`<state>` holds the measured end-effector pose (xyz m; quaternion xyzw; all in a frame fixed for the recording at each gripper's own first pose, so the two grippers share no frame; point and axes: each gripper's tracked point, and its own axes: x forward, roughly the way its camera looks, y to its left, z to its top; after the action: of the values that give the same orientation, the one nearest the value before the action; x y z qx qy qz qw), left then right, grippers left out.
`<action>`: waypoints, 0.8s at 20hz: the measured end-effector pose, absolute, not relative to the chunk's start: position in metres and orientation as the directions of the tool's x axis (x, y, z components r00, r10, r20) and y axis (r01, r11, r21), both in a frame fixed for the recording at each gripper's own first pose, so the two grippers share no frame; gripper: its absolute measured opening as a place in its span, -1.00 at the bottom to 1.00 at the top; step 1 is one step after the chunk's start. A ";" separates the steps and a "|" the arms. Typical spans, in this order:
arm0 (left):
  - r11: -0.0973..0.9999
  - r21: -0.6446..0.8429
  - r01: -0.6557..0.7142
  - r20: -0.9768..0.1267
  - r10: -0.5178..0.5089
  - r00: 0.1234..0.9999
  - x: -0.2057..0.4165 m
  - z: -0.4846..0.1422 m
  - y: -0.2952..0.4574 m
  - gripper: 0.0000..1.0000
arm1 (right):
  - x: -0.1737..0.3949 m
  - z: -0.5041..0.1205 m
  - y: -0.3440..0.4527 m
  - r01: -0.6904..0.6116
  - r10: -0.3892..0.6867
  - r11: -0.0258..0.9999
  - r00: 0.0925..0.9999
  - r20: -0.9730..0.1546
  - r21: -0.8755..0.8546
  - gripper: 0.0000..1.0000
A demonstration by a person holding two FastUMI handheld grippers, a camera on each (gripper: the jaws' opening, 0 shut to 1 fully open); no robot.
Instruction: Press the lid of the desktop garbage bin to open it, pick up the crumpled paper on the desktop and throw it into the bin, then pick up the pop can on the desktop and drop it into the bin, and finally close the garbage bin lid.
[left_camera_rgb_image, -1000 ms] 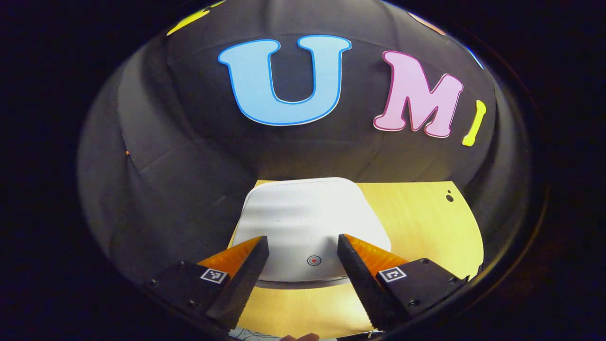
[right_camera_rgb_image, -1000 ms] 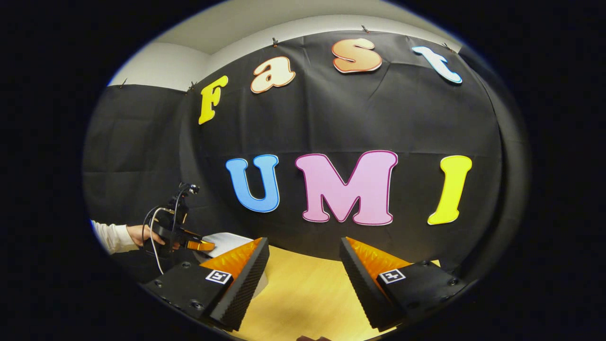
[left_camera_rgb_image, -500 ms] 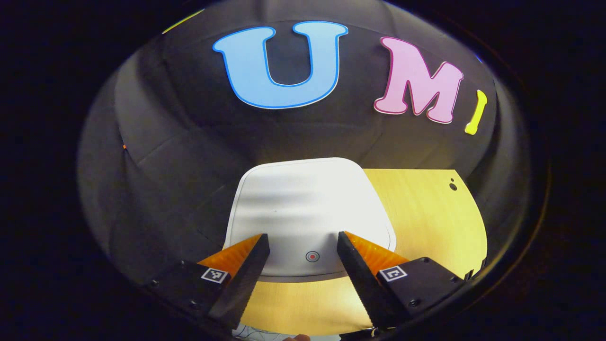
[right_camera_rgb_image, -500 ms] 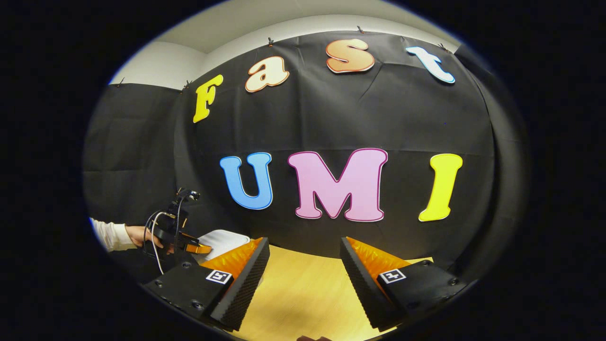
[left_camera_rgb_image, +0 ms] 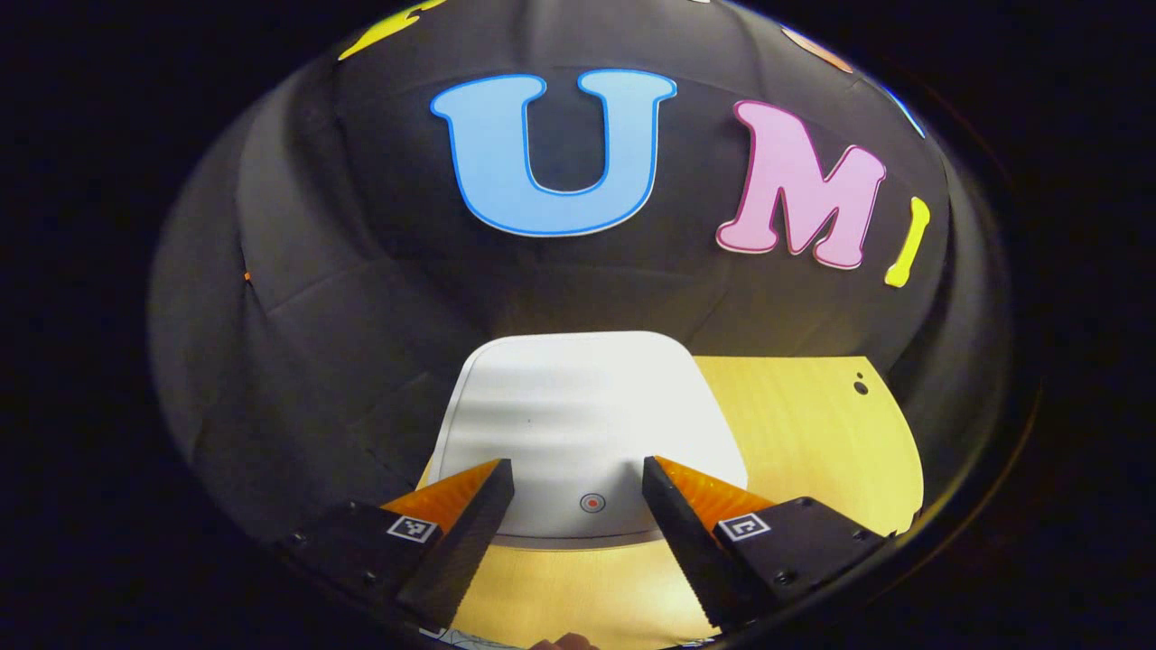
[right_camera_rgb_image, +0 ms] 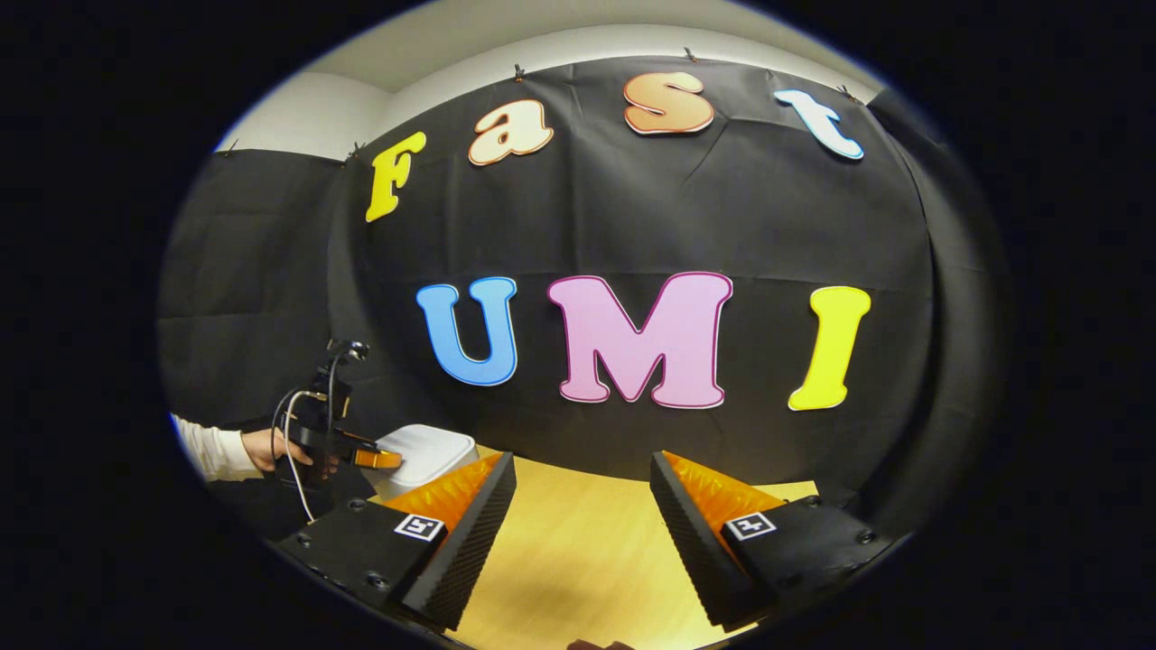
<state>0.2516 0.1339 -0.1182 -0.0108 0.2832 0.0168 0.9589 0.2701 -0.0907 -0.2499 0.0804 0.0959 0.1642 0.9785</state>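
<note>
The white bin (left_camera_rgb_image: 578, 415) stands at the table's back left corner with its lid lying flat. A small red dot (left_camera_rgb_image: 592, 503) marks the lid near its front edge. My left gripper (left_camera_rgb_image: 575, 466) is open just above that front edge, one finger on each side of the dot; I cannot tell whether it touches the lid. In the right gripper view the bin (right_camera_rgb_image: 426, 454) sits far left, with the left gripper (right_camera_rgb_image: 375, 459) and the hand (right_camera_rgb_image: 264, 449) holding it over the near side. My right gripper (right_camera_rgb_image: 582, 459) hangs open above the table, holding nothing.
The light wooden table (right_camera_rgb_image: 578, 551) runs back to the black cloth wall. A small dark hole (left_camera_rgb_image: 859, 387) sits near its far right corner. A white sleeve (right_camera_rgb_image: 203, 449) reaches in from the left.
The left gripper dipped closer to the lid half a second ago and has since drawn back up a little. The right gripper has drifted only slightly. Both stay open.
</note>
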 end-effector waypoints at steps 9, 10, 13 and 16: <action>0.997 0.020 0.072 -0.180 -0.067 0.981 0.197 0.011 0.085 0.94 | 0.234 -0.235 -0.088 -0.178 0.198 0.973 0.972 -0.130 0.145 0.93; 0.997 0.009 0.078 -0.151 -0.076 0.986 0.187 0.021 0.079 0.92 | 0.229 -0.233 -0.085 -0.167 0.185 0.976 0.975 -0.121 0.142 0.93; 0.997 -0.023 0.078 -0.101 -0.080 0.992 0.158 0.032 0.069 0.92 | 0.213 -0.228 -0.081 -0.138 0.153 0.981 0.983 -0.105 0.140 0.93; 0.994 -0.064 0.086 -0.091 -0.092 0.992 0.129 0.034 0.059 0.92 | 0.201 -0.219 -0.081 -0.098 0.106 0.988 0.992 -0.067 0.119 0.92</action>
<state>0.1289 0.0589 0.0343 -0.0301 0.0471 -0.0446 0.9974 0.2007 -0.0811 -0.2190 0.0580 0.0365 0.0511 0.9963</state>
